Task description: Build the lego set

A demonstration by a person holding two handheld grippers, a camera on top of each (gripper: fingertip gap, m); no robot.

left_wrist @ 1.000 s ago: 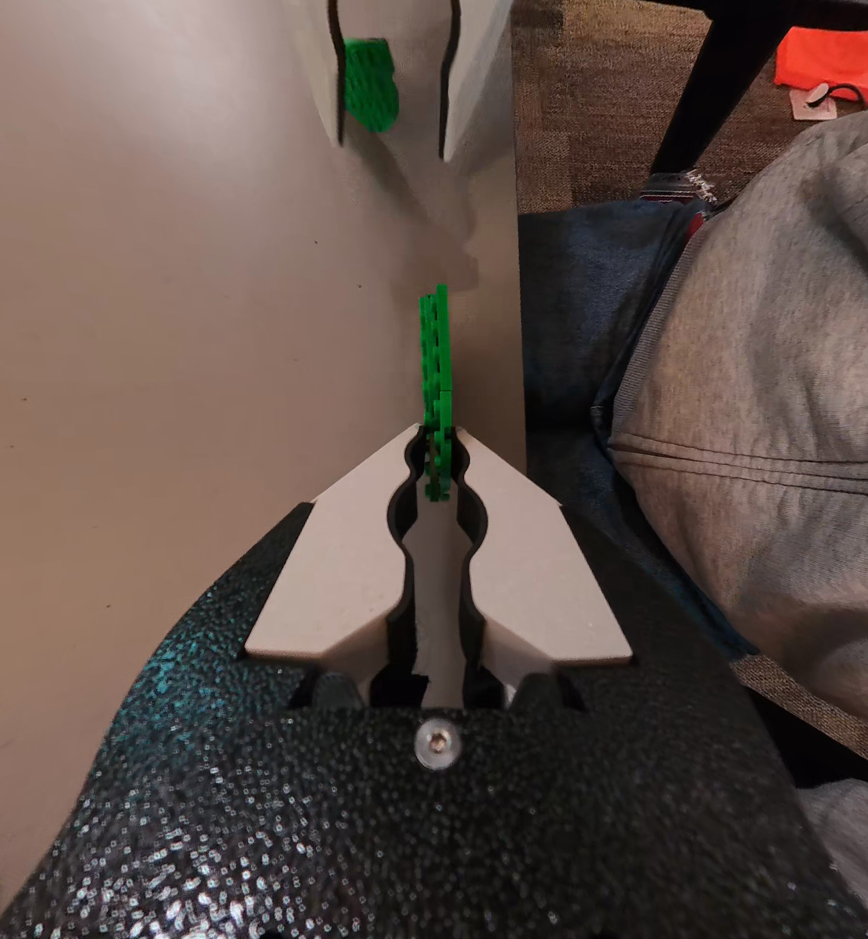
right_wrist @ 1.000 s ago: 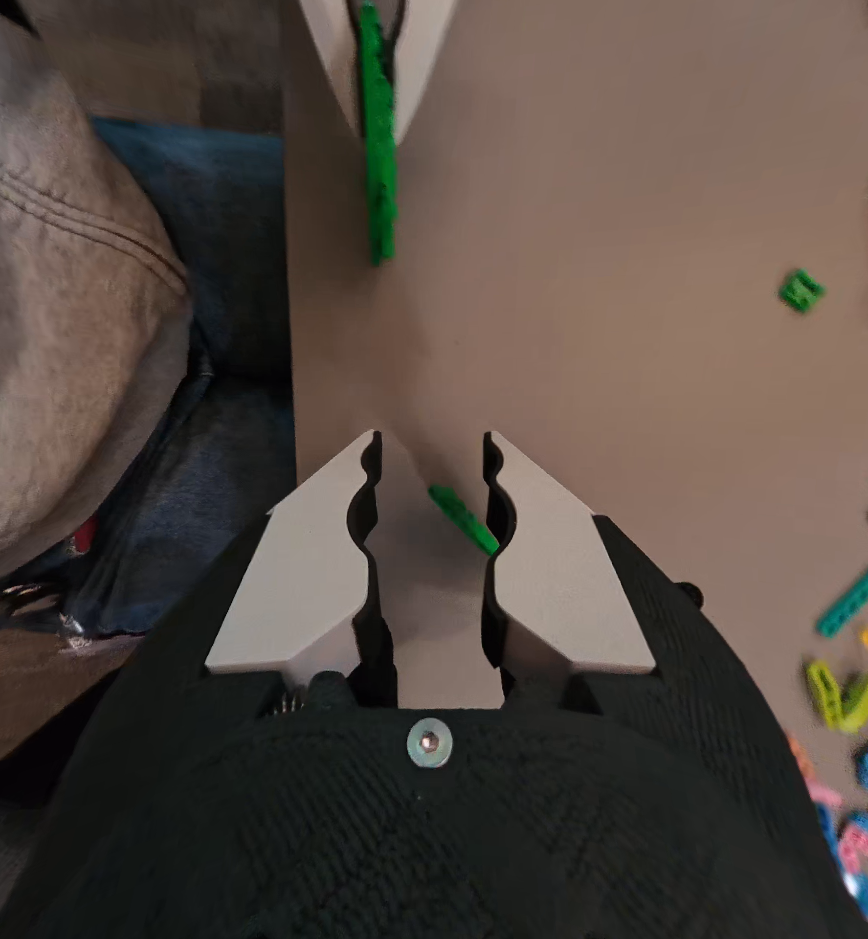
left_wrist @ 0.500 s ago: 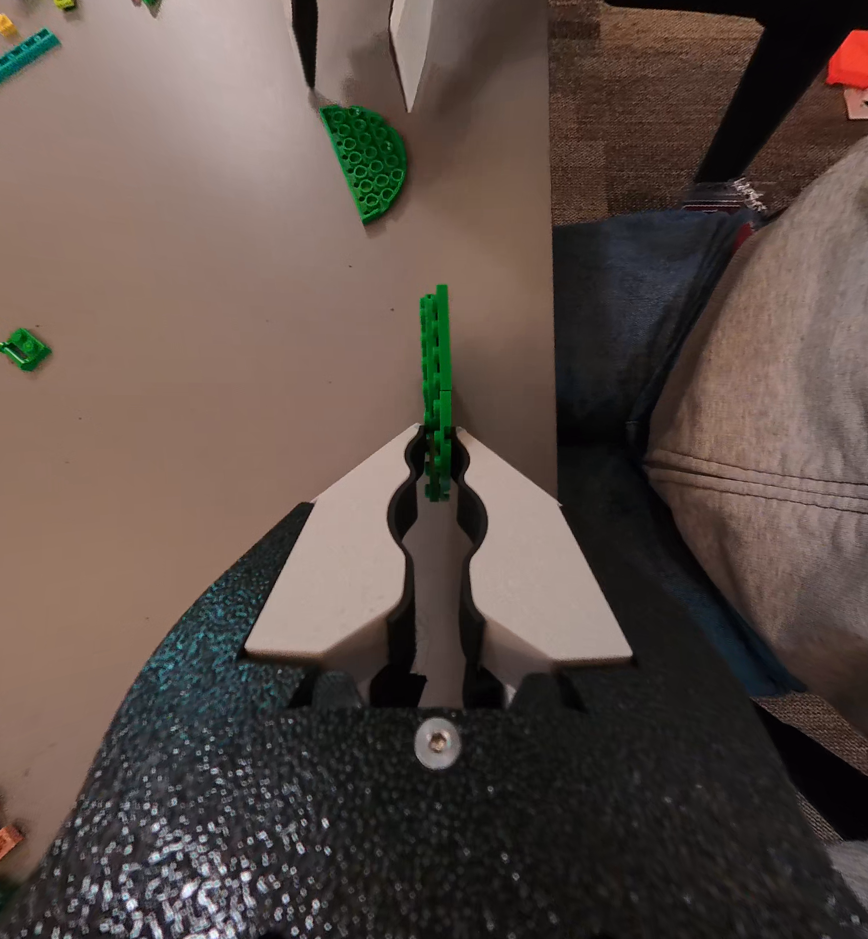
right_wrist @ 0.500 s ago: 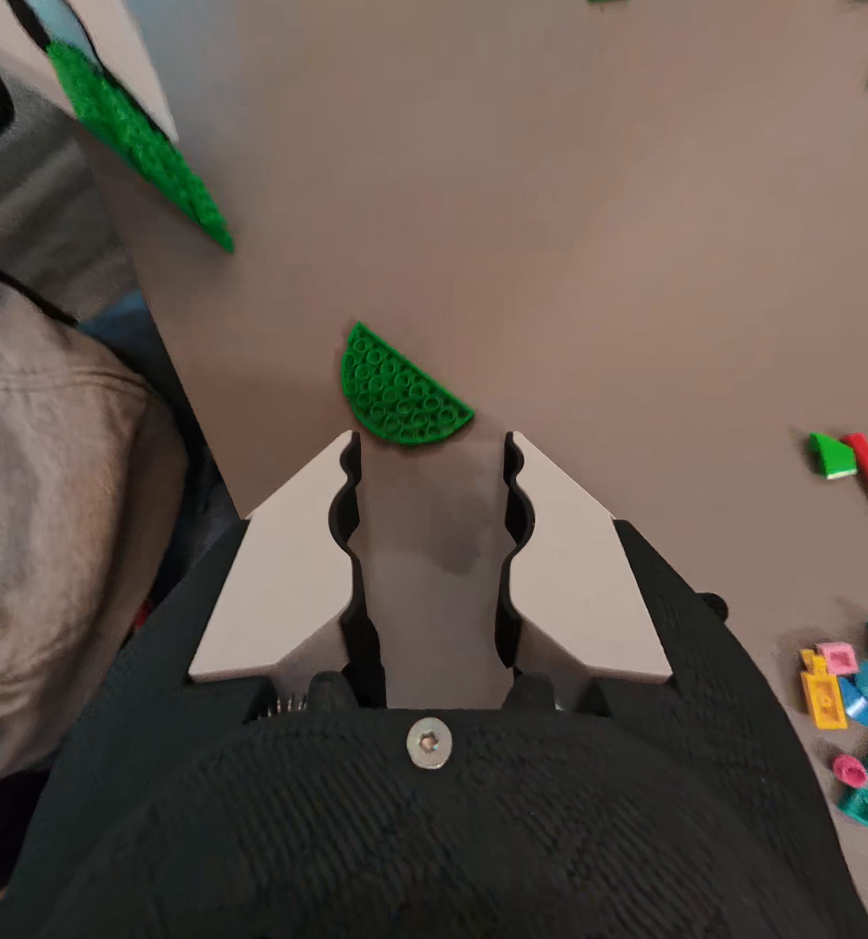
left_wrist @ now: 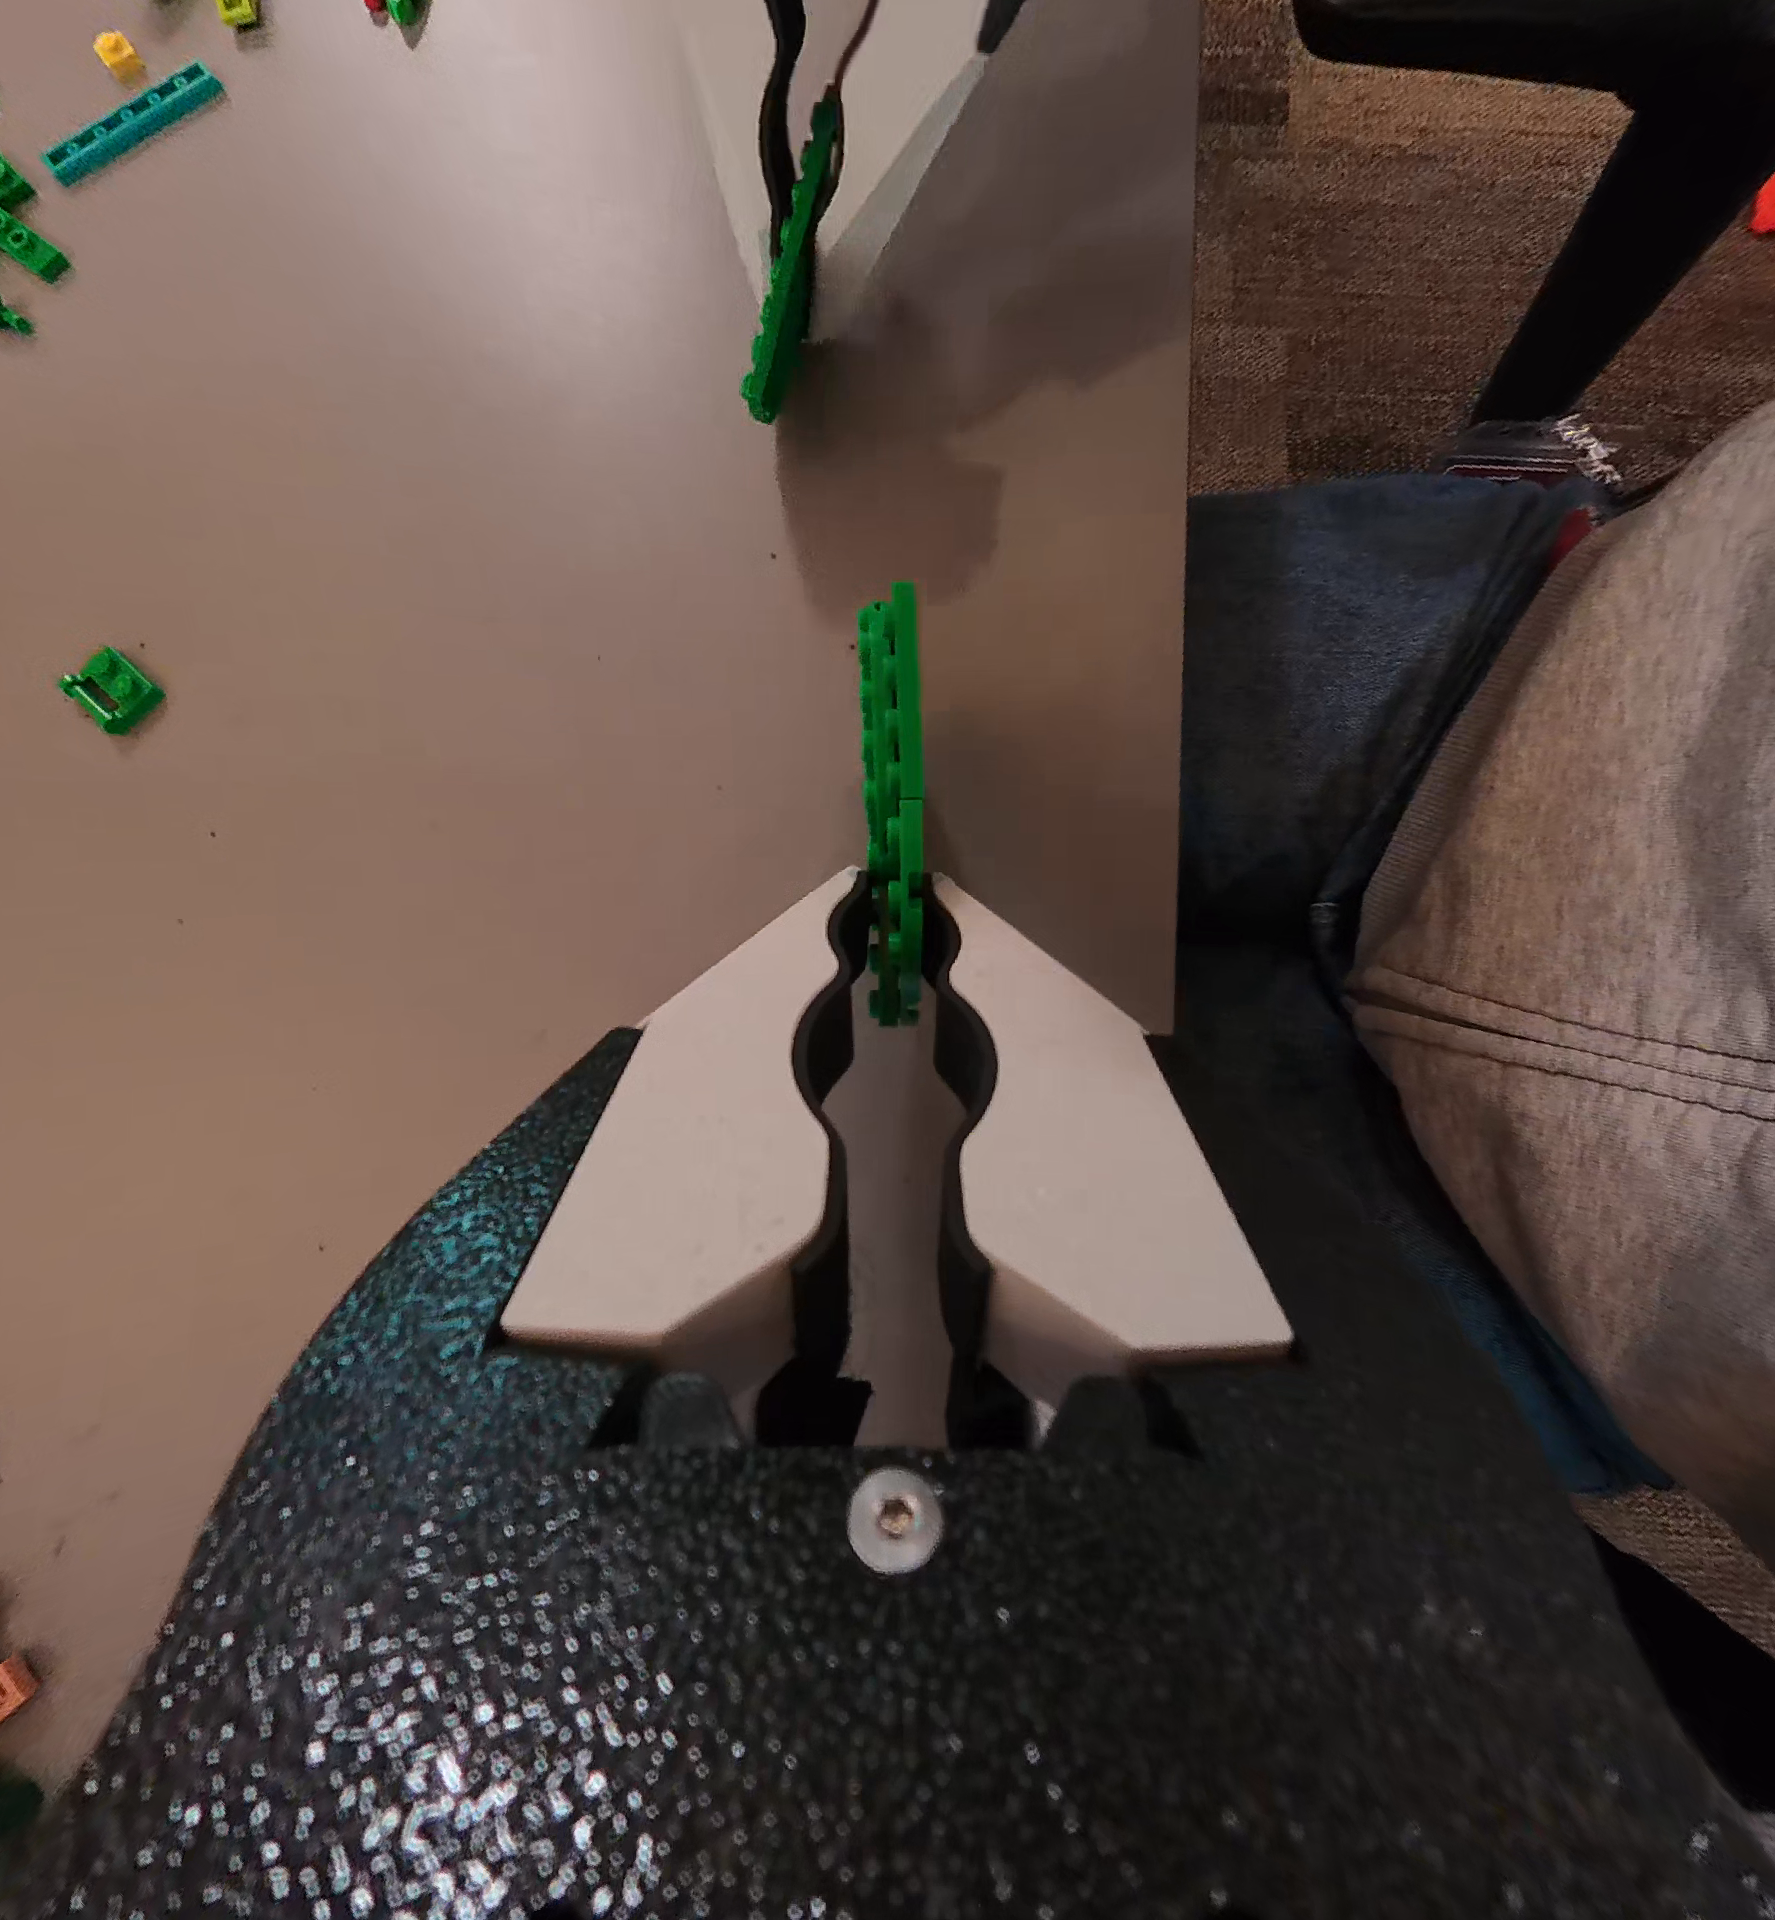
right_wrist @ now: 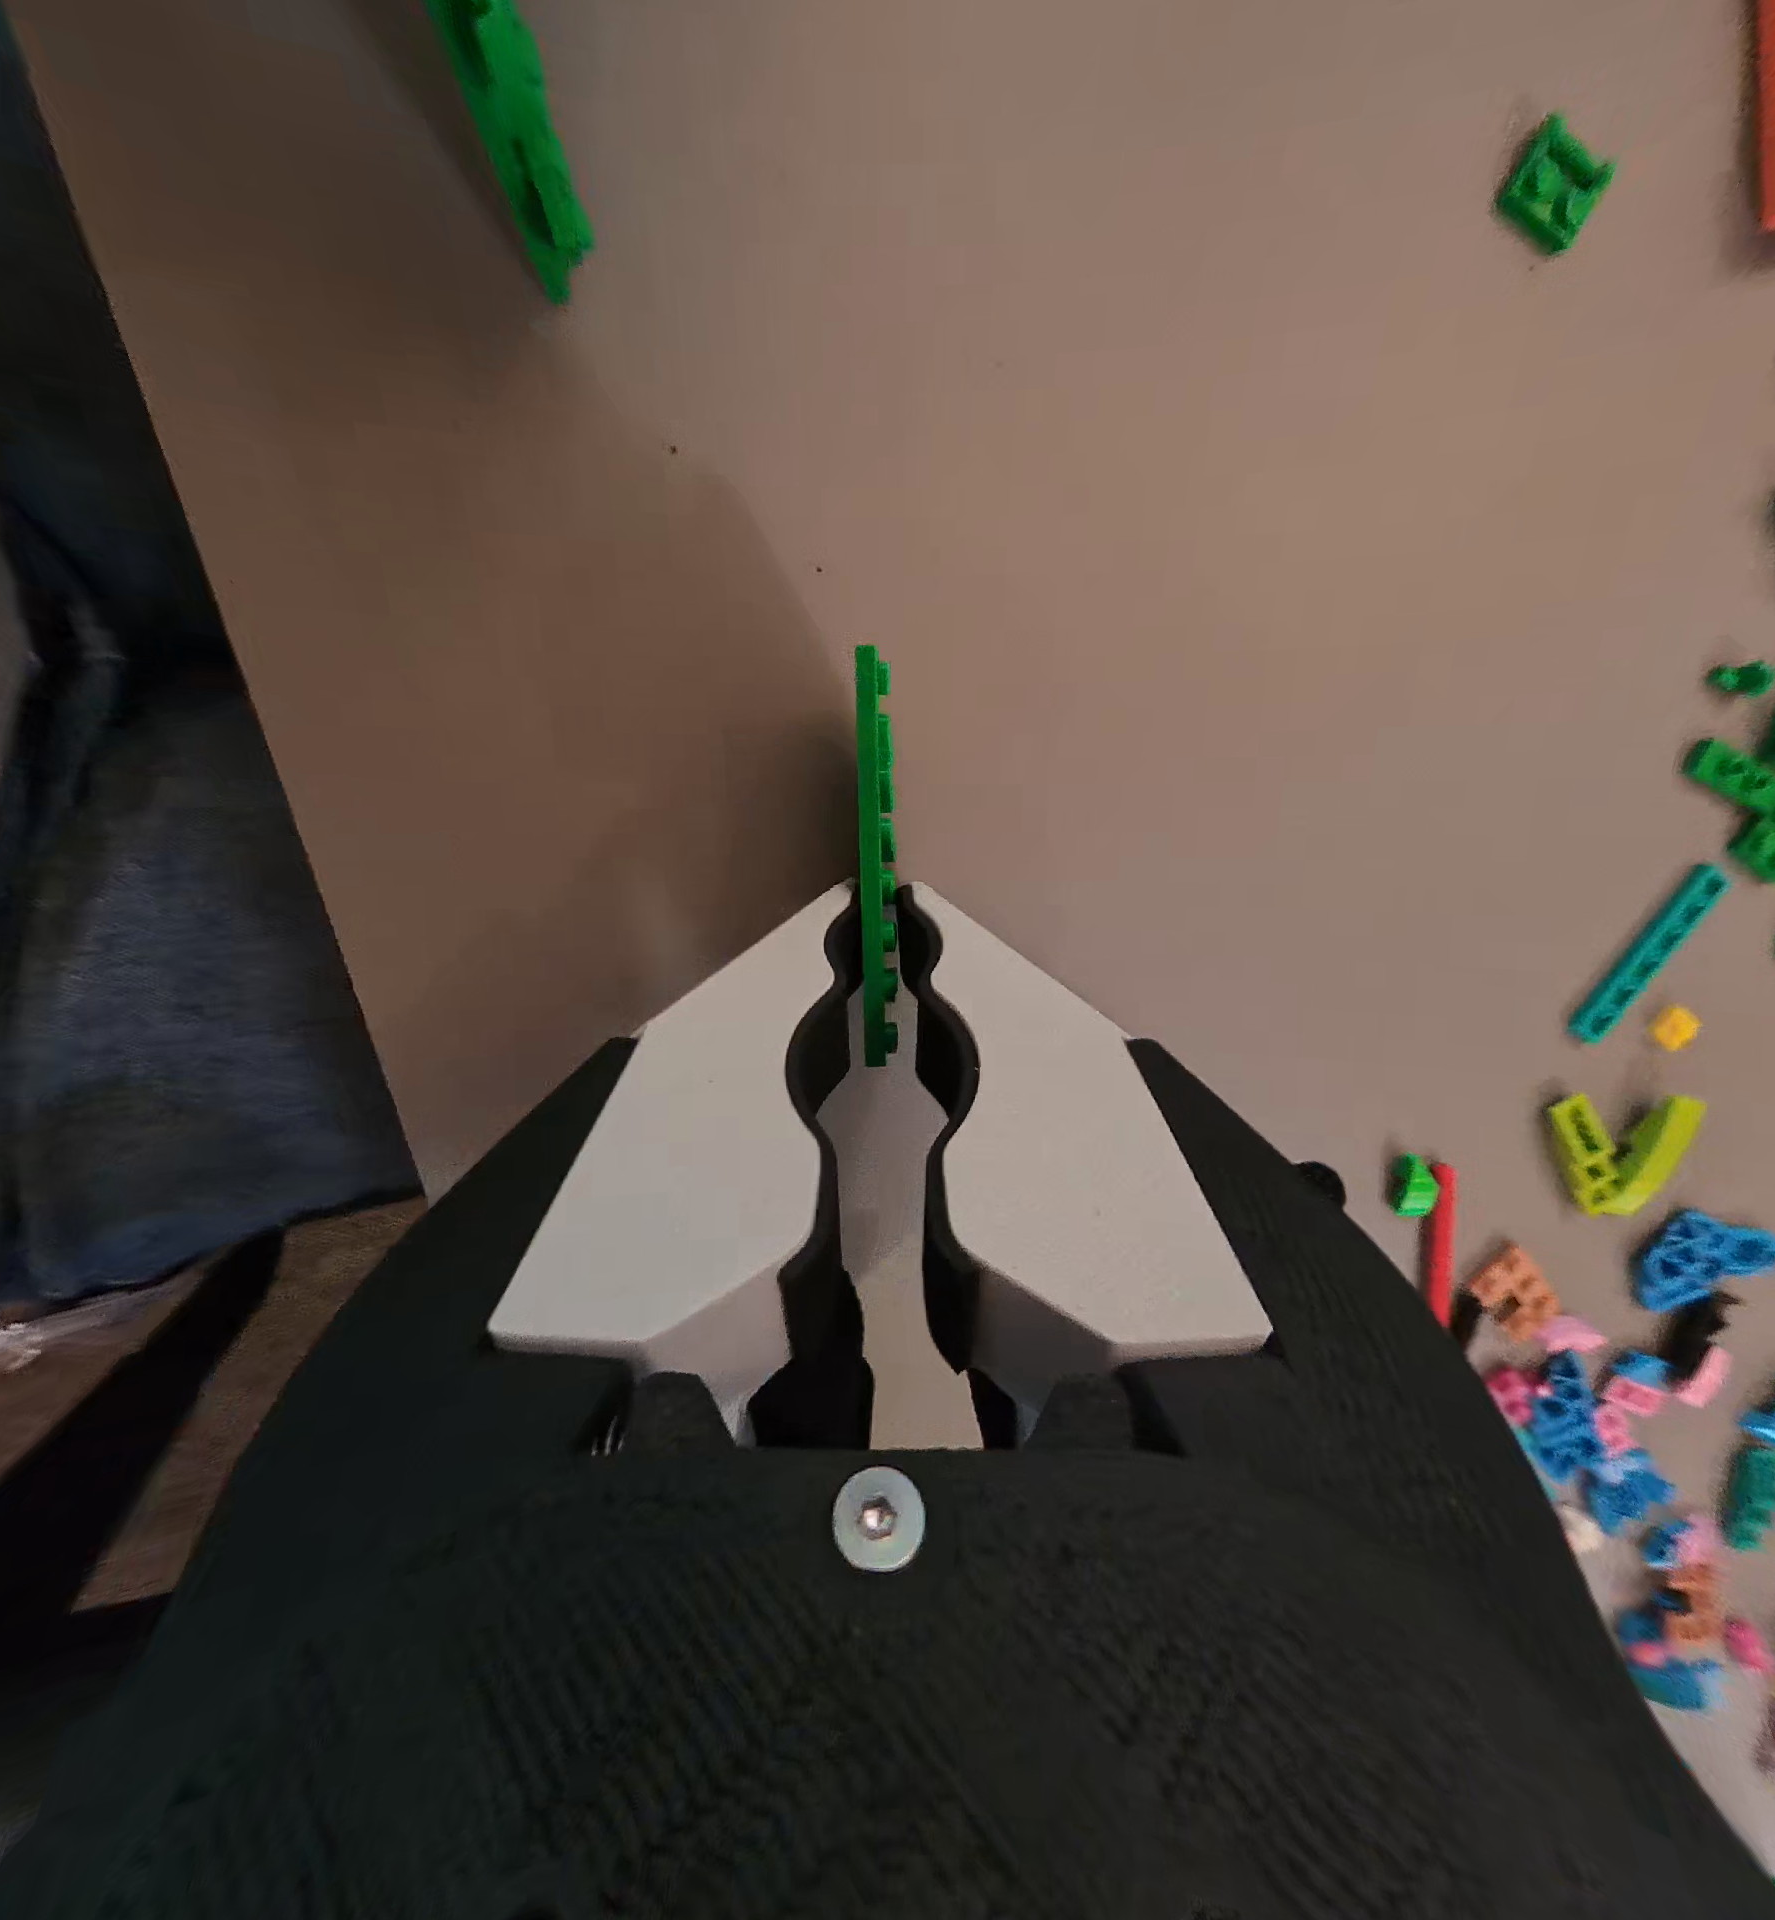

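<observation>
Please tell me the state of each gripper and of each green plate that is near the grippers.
left gripper: shut on stacked green plates
stacked green plates: held on edge, above the table
right gripper: shut on a thin green plate
thin green plate: held on edge, studs facing right
small green plate: lying flat, untouched

Soft, even indoor light falls on the beige tabletop (left_wrist: 447,935), dim rather than bright. Diffuse shadows pool on it just beyond each held green plate (left_wrist: 893,727). The left gripper's black housing (left_wrist: 550,1662) sparkles with speckled glare (the right one's stays matt). Loose bricks (right_wrist: 1693,1403) near the tabletop's outer border smear with blur, and wide-angle bending curves its edge.
</observation>
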